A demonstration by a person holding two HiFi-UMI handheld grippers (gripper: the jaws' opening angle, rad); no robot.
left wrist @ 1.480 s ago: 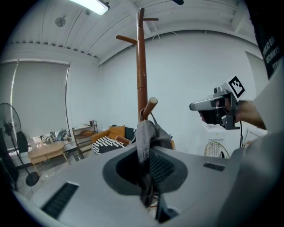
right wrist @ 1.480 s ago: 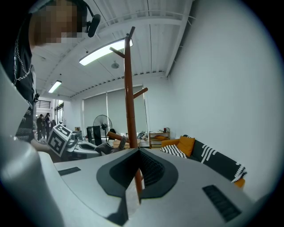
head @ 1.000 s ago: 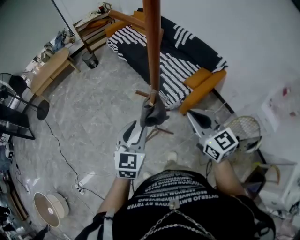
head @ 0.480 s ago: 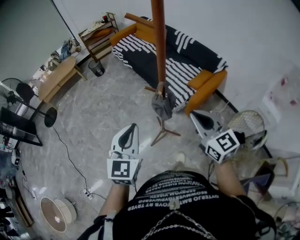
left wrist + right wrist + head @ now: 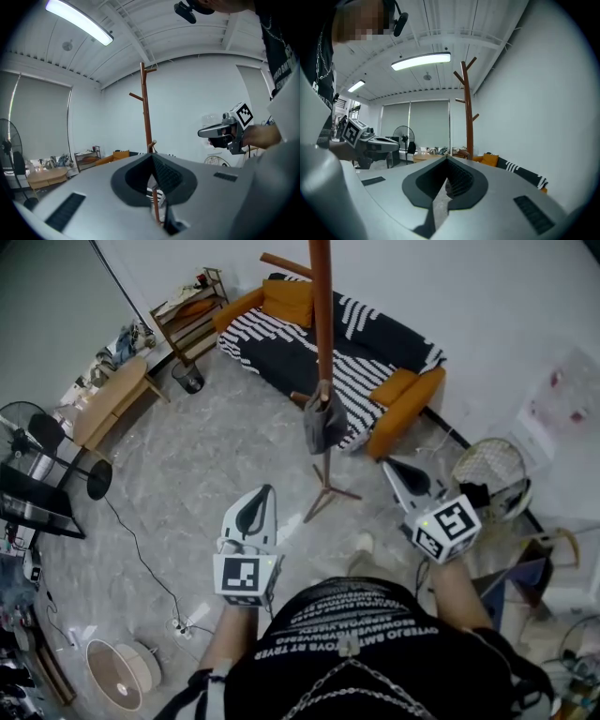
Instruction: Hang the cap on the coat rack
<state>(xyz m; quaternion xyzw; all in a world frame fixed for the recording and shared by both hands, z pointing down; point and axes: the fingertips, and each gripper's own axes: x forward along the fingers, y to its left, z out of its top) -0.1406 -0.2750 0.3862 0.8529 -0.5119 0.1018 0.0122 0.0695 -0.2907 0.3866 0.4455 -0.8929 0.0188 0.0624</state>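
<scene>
A dark grey cap [image 5: 323,423] hangs on a low peg of the brown wooden coat rack [image 5: 322,324], whose tripod foot stands on the marble floor. My left gripper [image 5: 263,495] is shut and empty, below and left of the cap and well apart from it. On the other side, my right gripper [image 5: 388,465] is also shut and holds nothing. The left gripper view has the rack's pole [image 5: 145,117] straight ahead past the shut jaws [image 5: 152,157], with the right gripper [image 5: 220,132] off to the side. The right gripper view shows the rack [image 5: 468,117] beyond its own jaws [image 5: 446,161].
A black-and-white striped sofa [image 5: 375,343] with orange cushions stands behind the rack. A wooden table [image 5: 108,390], a shelf and a bin [image 5: 187,378] are at the far left. A standing fan [image 5: 37,432], a floor fan [image 5: 120,673] and a cable [image 5: 141,559] lie left.
The left gripper was open right at the cap; it has shut and drawn back toward me. The right gripper also drew back. The cap stays on the peg.
</scene>
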